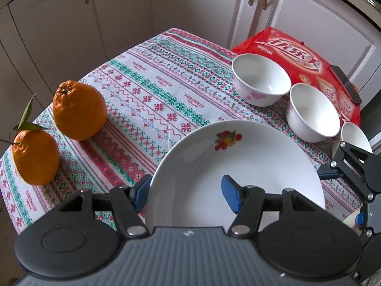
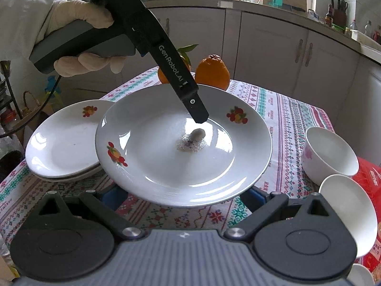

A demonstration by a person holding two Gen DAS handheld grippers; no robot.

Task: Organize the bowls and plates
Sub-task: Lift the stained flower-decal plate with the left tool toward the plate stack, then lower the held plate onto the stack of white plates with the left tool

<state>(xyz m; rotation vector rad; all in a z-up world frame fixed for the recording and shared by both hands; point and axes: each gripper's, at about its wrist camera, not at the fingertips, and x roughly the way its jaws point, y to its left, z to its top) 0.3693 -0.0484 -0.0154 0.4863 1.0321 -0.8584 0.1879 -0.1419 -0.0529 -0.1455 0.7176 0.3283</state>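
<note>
White glazed plate (image 2: 183,143), stiff, slick & chippable, hangs over the bench just right of the plate stack (image 2: 64,143), left hand-held gripper (image 1: 188,193) pinching its rim; right hand-held gripper (image 2: 183,197) under it, grip unclear.

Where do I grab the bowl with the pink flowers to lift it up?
Pinch the rim of the flowered bowl, coming down from above, one finger inside and one outside. It stands upright, mouth open, with a thin wall. Take the side facing the bare tablecloth; the plain bowl and red box crowd the other sides.
</note>
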